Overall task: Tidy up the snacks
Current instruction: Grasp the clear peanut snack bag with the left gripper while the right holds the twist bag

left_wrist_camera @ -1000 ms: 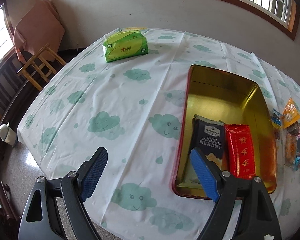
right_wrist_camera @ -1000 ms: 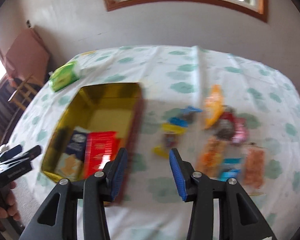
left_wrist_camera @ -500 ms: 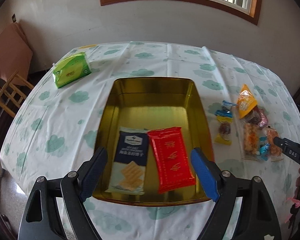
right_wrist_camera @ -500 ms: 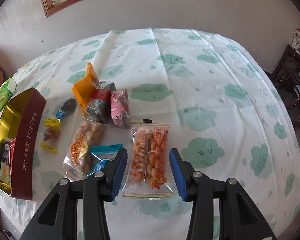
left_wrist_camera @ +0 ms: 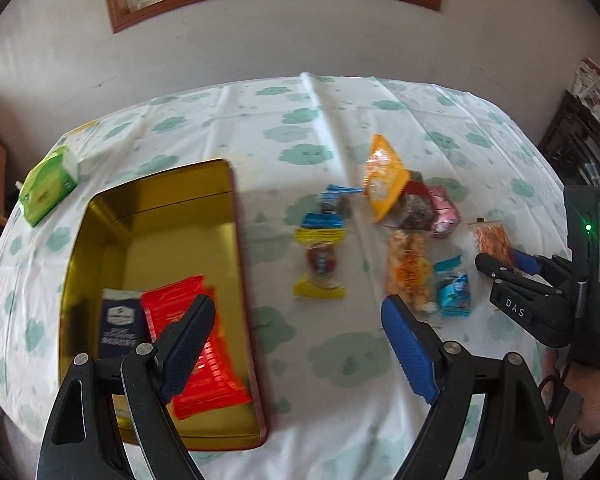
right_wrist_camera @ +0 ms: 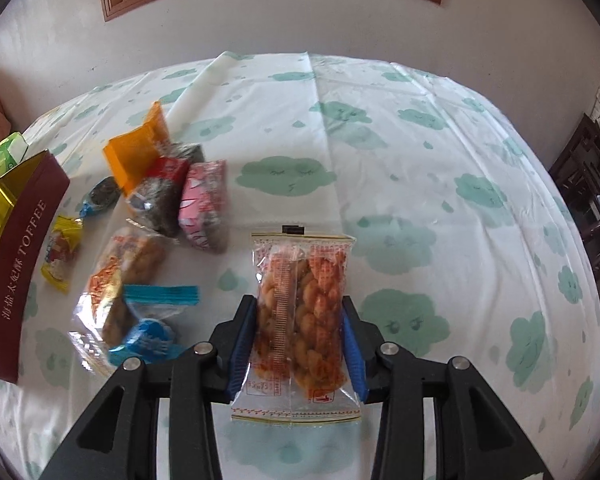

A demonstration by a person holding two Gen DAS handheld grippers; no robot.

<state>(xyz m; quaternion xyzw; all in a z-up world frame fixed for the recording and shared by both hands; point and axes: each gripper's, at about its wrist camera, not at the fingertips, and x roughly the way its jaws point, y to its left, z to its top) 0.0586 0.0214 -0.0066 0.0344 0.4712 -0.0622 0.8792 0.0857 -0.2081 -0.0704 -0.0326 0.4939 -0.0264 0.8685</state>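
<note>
A: Where is the right gripper (right_wrist_camera: 298,348) relative to the toffee tin (right_wrist_camera: 18,264)?

B: Well to the right of the tin, past the loose snack pile. Its 2 blue fingers (right_wrist_camera: 240,344) have just been closing, and they now pinch the clear packet of fried dough twists (right_wrist_camera: 300,312) from both long sides. The packet lies flat on the cloud-print cloth of the counter (right_wrist_camera: 420,160).

A: And the left gripper (left_wrist_camera: 300,344)?

B: It hangs over the counter just beside the tin's right wall (left_wrist_camera: 246,280), fingers (left_wrist_camera: 408,352) spread wide with nothing between them.

A: What sits in the tin?

B: 2 packets at its near end: a dark blue cracker pack (left_wrist_camera: 118,328) and a red pack (left_wrist_camera: 204,364) touching it on the right. The far half shows bare gold metal.

A: The rest of the snacks?

B: Between the tin and the twist packet: an orange pouch (right_wrist_camera: 138,152) farthest back, a red-topped dark pack (right_wrist_camera: 164,192) and a pink pack (right_wrist_camera: 204,204) against it, a yellow-wrapped sweet (right_wrist_camera: 60,256) nearest the tin, another twist bag (right_wrist_camera: 120,280), and a blue wrapper (right_wrist_camera: 152,324). A green tissue pack (left_wrist_camera: 48,184) lies beyond the tin's far left corner.
</note>
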